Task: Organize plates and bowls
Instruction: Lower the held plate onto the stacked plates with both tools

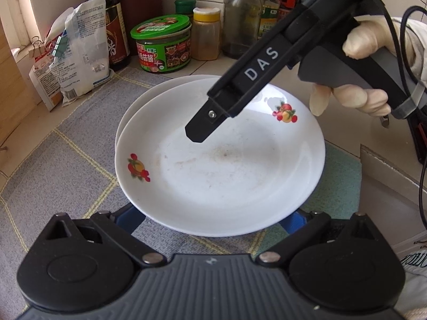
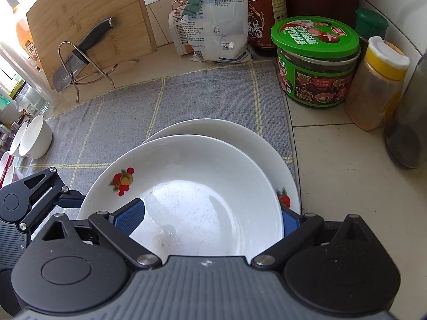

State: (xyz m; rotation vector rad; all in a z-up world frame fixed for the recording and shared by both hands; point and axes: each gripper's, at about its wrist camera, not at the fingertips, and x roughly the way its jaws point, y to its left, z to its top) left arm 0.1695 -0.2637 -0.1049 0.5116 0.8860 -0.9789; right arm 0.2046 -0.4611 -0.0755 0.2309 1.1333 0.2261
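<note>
Right gripper (image 2: 210, 216) spread wide astride fruit-print plate (image 2: 186, 186), stacked on plain plate (image 2: 240, 136), left gripper (image 1: 210, 218) open wide

Tiled counter (image 2: 333, 160) corner, grey mat (image 2: 186, 98) (daylit).

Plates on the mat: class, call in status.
Both grippers, left and right, wide open around top plate. It sits offset on second plate. Nothing gripped. Green-lid jar close behind.
</note>
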